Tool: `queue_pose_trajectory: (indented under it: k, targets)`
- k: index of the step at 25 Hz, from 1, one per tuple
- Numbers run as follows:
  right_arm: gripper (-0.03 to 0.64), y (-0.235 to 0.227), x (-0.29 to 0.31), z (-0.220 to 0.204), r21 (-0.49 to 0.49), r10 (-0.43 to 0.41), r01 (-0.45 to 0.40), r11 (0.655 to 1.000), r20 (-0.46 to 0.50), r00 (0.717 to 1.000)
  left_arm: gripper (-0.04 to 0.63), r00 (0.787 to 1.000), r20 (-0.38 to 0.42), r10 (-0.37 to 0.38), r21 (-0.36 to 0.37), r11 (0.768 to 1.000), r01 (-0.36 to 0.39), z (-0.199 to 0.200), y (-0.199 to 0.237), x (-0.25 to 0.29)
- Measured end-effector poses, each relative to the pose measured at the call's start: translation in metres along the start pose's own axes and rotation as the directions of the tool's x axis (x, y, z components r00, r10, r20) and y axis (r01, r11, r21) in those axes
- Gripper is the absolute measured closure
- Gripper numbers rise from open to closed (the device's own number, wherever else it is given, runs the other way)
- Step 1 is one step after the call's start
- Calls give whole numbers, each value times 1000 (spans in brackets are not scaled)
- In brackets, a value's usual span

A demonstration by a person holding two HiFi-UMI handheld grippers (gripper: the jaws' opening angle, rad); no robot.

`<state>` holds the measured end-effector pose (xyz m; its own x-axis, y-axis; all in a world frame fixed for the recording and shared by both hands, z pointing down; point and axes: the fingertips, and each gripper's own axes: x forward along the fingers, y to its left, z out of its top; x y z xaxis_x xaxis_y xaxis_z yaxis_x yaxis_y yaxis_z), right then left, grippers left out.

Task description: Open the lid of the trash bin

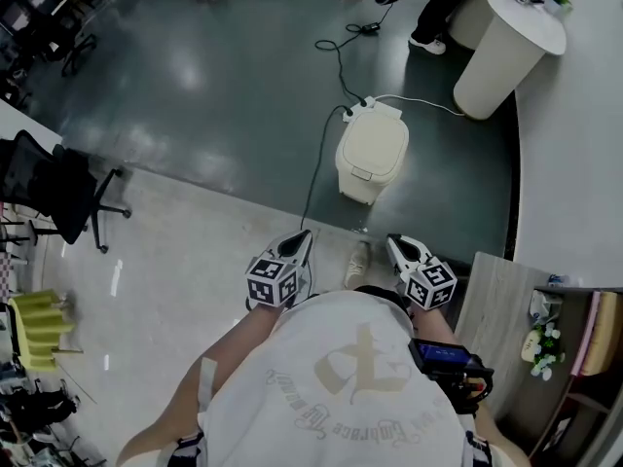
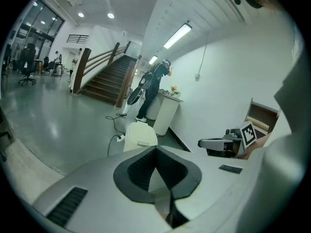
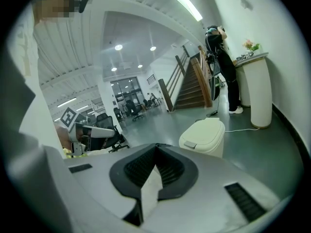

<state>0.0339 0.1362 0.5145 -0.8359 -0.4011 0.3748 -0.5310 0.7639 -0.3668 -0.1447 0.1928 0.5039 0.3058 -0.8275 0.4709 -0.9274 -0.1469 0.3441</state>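
- Left gripper (image 2: pixel 155 149): fingers (image 2: pixel 138 171) closed tip to tip; nothing between them; only the hollow between the black pads shows.
- Right gripper (image 3: pixel 156 147): fingers (image 3: pixel 171 171) likewise pressed together at the tips; nothing held.
- In the head view both grippers are held close to the holder's chest, left gripper (image 1: pixel 300 243) and right gripper (image 1: pixel 397 246) side by side but apart; both point forward toward the bin (image 1: pixel 371 154).
- The bin stands on the dark floor (image 1: pixel 195 76), ahead of the grippers and well apart from them; neither touches it; it shows in the left gripper view (image 2: pixel 140 136) and the right gripper view (image 3: pixel 204 136).
- Lid (image 1: pixel 374 139) is down, cream like the body.
- A black cable (image 1: pixel 319 163) runs over the floor along the bin's left side.
- Beyond the bin: a white round counter (image 1: pixel 506 52) with a person (image 1: pixel 438 8) standing beside it; stairs (image 2: pixel 104 79) further back.
- A black chair (image 1: pixel 58 197) stands far to the left.
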Motion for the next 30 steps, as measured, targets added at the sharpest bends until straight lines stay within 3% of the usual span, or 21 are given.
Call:
queue_pose_trajectory:
  k: [15,30]
  targets:
    - [611,-90,53,50,16,2,-1,1000,-18,1000,580,993,-96,-76,19,997,78,40,-7,109]
    - [611,-165,92,93,49,85,-86,995,14,996,580,991,-132,-22,34,999,27,83,-9,183]
